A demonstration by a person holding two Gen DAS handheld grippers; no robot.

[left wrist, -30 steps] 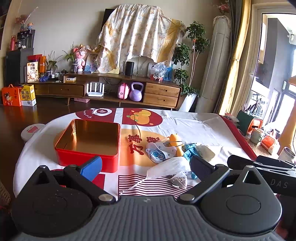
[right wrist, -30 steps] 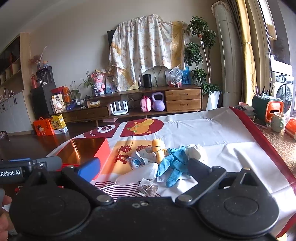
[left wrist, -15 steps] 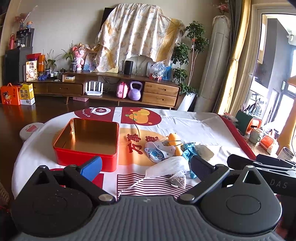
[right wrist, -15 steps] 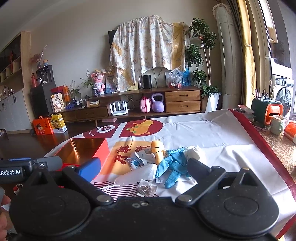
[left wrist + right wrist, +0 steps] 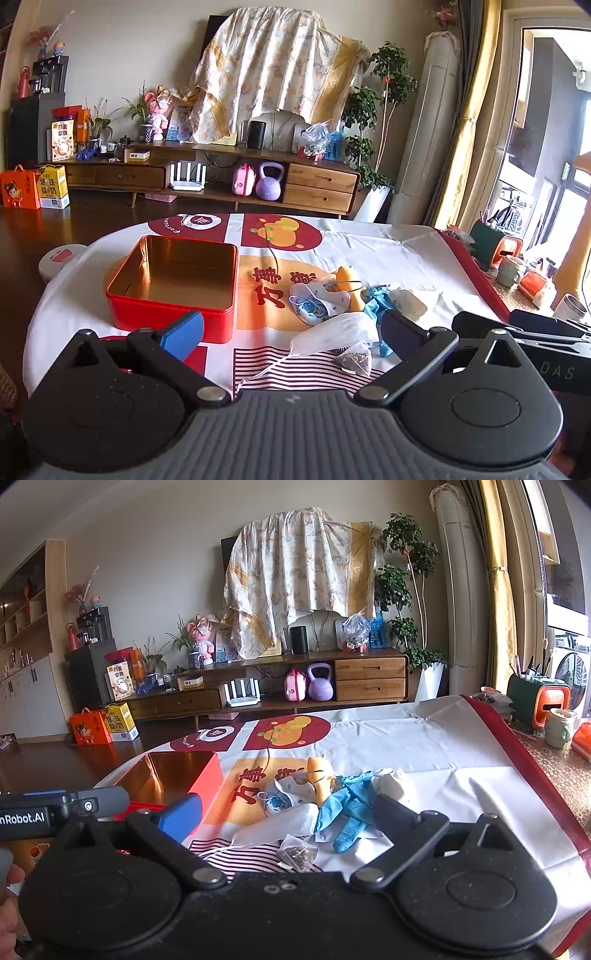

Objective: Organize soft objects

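Both tools [image 5: 291,332] [image 5: 284,814] gape before the white mask [image 5: 338,332].

Left gripper [image 5: 291,326] held low and level, jaws spread wide, nothing between the fingers; blue pad on the near-side finger [image 5: 183,334], dark pad on the other. Right gripper [image 5: 286,814] in the same pose, jaws wide apart and empty, just beside the left one, whose body shows at its left edge. Part of a hand [image 5: 9,893] visible at the lower left of right wrist view.
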